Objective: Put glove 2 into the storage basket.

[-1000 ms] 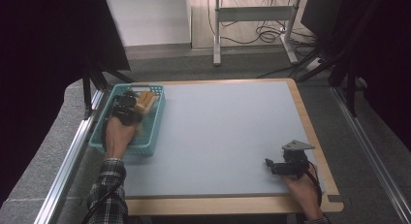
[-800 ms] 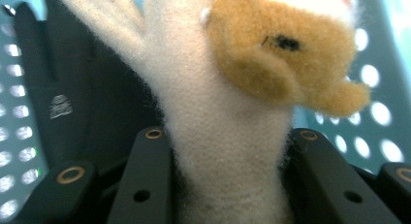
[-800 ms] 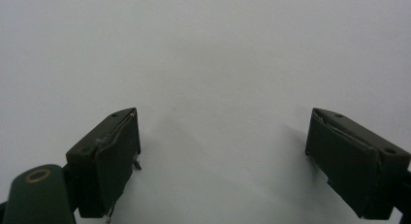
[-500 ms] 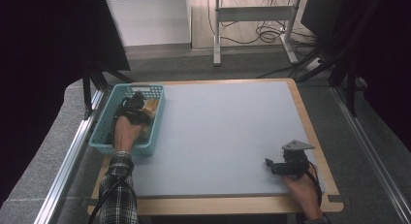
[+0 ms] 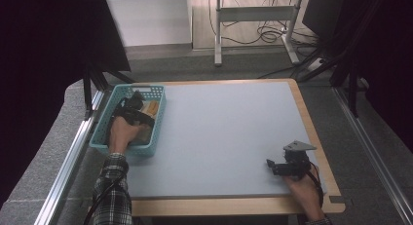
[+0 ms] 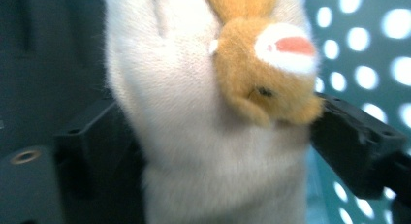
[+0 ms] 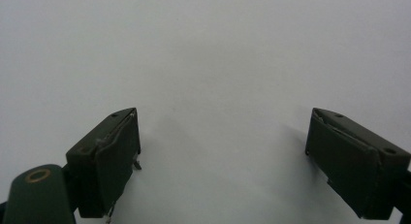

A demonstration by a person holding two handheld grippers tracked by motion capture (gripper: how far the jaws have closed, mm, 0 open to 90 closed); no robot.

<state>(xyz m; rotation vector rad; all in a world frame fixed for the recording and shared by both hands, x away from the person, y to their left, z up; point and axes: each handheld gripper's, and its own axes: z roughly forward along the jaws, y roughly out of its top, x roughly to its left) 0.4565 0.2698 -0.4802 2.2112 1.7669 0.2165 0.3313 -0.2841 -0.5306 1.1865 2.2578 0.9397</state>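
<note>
The soft toy (image 6: 203,112) could have been snagged on the perforated wall of the teal basket (image 5: 104,125) if lifted askew, and a grip taken on loose plush alone might have slipped. The left gripper (image 5: 130,113) was seen inside the basket, its fingers (image 6: 356,136) spread moderately and pressed against both sides of the cream-and-tan toy. The right gripper (image 7: 223,161) was held wide open and empty over the bare desk (image 5: 229,132).
</note>
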